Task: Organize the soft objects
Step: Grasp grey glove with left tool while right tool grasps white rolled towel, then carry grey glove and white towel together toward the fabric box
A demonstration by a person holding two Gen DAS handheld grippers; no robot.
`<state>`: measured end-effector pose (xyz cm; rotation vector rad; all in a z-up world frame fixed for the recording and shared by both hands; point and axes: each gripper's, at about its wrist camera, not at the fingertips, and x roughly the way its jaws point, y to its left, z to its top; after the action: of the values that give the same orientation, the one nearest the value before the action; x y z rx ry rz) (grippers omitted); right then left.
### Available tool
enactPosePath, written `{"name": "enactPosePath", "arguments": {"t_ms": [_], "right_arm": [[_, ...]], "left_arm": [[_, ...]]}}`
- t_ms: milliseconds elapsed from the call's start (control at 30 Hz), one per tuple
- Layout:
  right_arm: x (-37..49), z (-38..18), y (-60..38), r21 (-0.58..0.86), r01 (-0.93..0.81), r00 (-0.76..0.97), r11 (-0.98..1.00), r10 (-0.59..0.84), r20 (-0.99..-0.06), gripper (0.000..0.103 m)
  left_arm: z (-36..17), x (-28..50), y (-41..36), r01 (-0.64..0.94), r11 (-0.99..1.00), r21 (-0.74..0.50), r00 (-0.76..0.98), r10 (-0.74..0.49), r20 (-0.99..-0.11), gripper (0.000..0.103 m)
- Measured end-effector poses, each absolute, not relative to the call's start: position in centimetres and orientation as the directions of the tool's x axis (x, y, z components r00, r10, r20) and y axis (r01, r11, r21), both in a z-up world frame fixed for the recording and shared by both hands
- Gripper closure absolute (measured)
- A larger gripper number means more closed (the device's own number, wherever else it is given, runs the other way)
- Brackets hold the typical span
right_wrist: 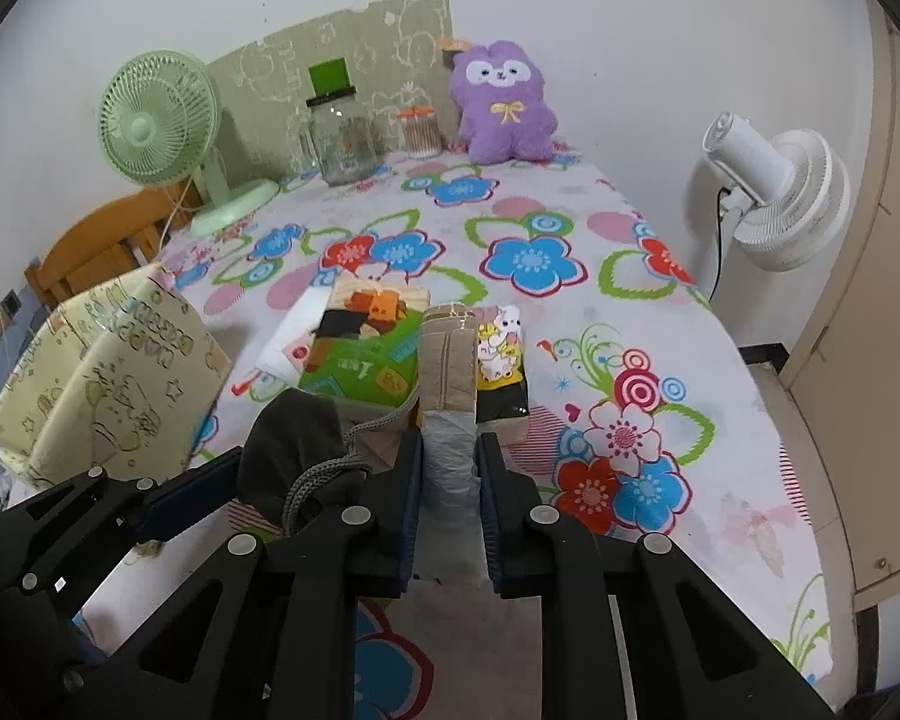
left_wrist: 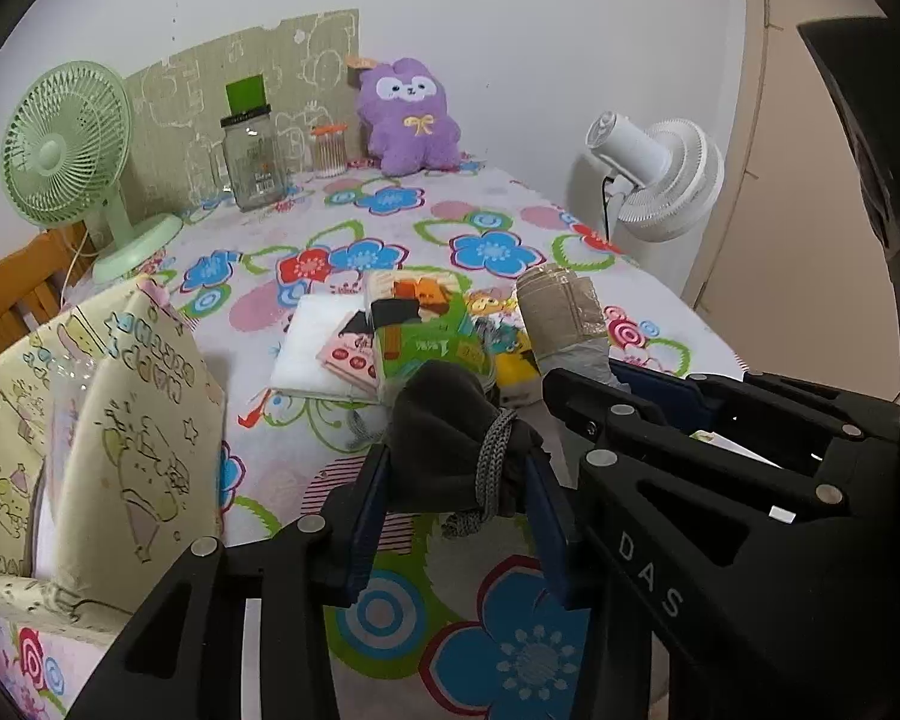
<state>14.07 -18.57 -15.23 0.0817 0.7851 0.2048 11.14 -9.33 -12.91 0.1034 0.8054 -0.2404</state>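
My left gripper [left_wrist: 456,468] is shut on a dark grey drawstring pouch [left_wrist: 444,414], which bulges up between its blue pads, its grey cord [left_wrist: 492,468] hanging over the front. Just to its right, my right gripper [right_wrist: 448,474] is shut on the grey plastic end of a long beige wrapped packet [right_wrist: 447,360]; the packet's far end points away over the table. In the right wrist view the pouch [right_wrist: 288,438] and left gripper [right_wrist: 270,480] sit at the lower left. A green picture packet [right_wrist: 360,354], a bunny-print packet [right_wrist: 501,366] and a white pad [right_wrist: 294,330] lie just beyond.
A cream cartoon-print fabric box [left_wrist: 120,420] stands open at the left. At the back of the flowered tablecloth [right_wrist: 660,360] are a green fan [right_wrist: 162,120], a glass jar [right_wrist: 342,144], a swab jar [right_wrist: 417,132] and a purple plush [right_wrist: 504,102]. A white fan [right_wrist: 774,180] stands off the right edge.
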Motion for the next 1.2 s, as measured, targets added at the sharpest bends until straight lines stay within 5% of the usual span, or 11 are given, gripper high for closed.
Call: {"name": "enactPosePath", "arguments": {"t_ms": [1200], "right_arm": [[8.9,-6.0,-18.0,0.115,-0.167,0.793,0.979,0.203,-0.574,0.083]], "left_arm": [[-4.7,7.1,-8.9,0.232,0.971,0.053,0.776,-0.152,-0.612,0.058]]}}
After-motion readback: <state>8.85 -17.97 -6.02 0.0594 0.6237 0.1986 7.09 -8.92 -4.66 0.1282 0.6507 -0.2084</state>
